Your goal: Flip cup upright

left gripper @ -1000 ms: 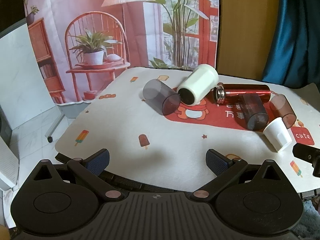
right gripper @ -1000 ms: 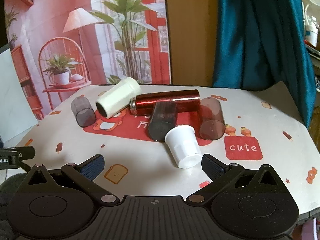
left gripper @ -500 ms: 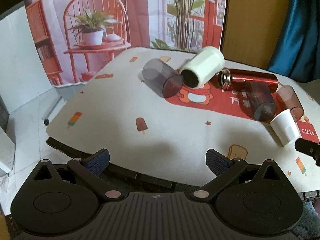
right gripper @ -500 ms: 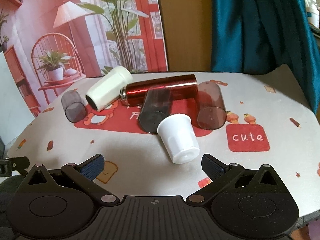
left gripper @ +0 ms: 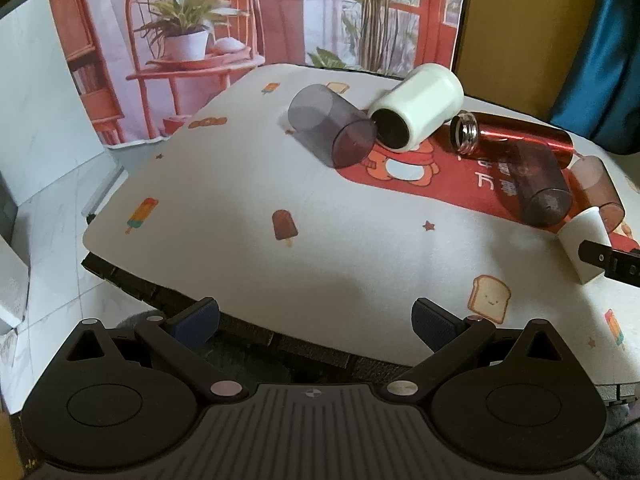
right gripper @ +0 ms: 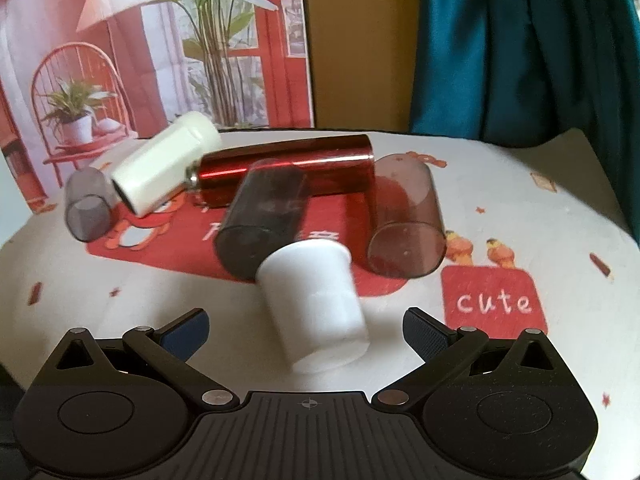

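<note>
Six vessels lie on their sides on the tabletop (right gripper: 540, 216), which is covered by a white cloth printed with popsicles, toast and a red panel reading "cute". The small white cup (right gripper: 316, 304) is nearest the right claw (right gripper: 306, 326). It is an opaque, slightly tapered cup with a flared lip; its long axis runs roughly away from the camera, the closed base towards the claw and the rim pointing away, up against the dark smoky tumbler (right gripper: 262, 220). The right claw's blue-padded fingers are spread wide on either side of the cup's base, with a gap on each side. In the left wrist view the same white cup (left gripper: 582, 240) shows at the right edge, partly crossed by a black bar.

The dark tumbler is translucent and cylindrical, resting against a glossy red metal bottle (right gripper: 288, 172) with a threaded steel neck. A brownish translucent tumbler (right gripper: 406, 224) lies to the right, its open mouth towards the camera. To the left lie a cream, matte cylinder (right gripper: 164, 170) and a grey see-through tumbler (right gripper: 86, 206).

The left claw (left gripper: 314, 318) is open wide and empty, over the tabletop's near edge, well apart from the cups
</note>
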Tool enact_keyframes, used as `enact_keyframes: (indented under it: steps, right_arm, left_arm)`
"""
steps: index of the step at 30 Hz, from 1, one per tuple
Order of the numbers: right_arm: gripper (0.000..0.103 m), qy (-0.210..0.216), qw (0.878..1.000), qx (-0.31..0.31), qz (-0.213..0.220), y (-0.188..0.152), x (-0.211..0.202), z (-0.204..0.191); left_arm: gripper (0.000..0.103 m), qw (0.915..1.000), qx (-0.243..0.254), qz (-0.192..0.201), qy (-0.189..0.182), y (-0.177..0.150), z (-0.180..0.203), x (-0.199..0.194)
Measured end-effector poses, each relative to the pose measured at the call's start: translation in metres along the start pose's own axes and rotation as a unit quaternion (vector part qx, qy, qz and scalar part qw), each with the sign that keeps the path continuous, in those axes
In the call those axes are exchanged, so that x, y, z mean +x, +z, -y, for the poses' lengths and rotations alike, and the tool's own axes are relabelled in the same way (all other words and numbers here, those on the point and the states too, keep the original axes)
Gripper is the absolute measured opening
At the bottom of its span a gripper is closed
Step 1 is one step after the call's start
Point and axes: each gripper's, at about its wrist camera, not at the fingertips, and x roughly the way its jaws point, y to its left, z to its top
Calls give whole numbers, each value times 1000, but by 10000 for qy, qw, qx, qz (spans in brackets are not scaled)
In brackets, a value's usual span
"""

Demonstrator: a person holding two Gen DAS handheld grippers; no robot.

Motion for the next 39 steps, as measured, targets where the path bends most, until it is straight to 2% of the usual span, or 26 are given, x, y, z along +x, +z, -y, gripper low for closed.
enact_keyframes:
  steps: [1, 4, 8, 11, 16, 20, 24, 30, 34, 36, 39]
  right_arm:
    - [100, -49, 10000, -36, -7, 1, 4, 1]
    - [86, 0, 10000, -44, -84, 3, 14, 6]
    - [53, 222, 9994, 9, -249, 5, 24, 11]
    - [52, 272, 9991, 15, -317, 3, 23, 6]
    - [52, 872, 9944, -9, -597, 0, 19, -15]
    - [52, 1273, 9883, -323, -773, 3, 24, -47]
    - [52, 1826, 9776, -314, -1002, 14, 39, -82]
    - [52, 2174, 9682, -860, -890, 25, 50, -142]
    - [57, 2367, 9635, -899, -869, 27, 46, -150]
    - [81, 2368, 9633, -910, -873, 28, 40, -143]
    - [103, 2225, 9694, -792, -673, 28, 29, -124]
  left_arm:
    - [103, 10000, 11, -7, 4, 0, 1, 0]
    - [103, 10000, 73, -23, 21, -1, 3, 1]
    - [103, 10000, 76, -44, 28, -1, 3, 2]
    - [103, 10000, 41, -57, 19, -2, 2, 2]
    - [103, 10000, -28, -82, -13, -1, 0, 4]
    - [103, 9999, -88, -63, -23, -1, -3, 3]
    - [103, 9997, -214, -68, -24, -1, -8, 4]
    - [103, 9988, -481, -65, -36, -1, -19, 4]
    - [103, 9978, -656, -50, -124, -1, -26, 5]
    - [103, 9972, -732, -113, -141, -1, -28, 8]
    - [103, 9969, -741, -217, -171, 0, -26, 14]
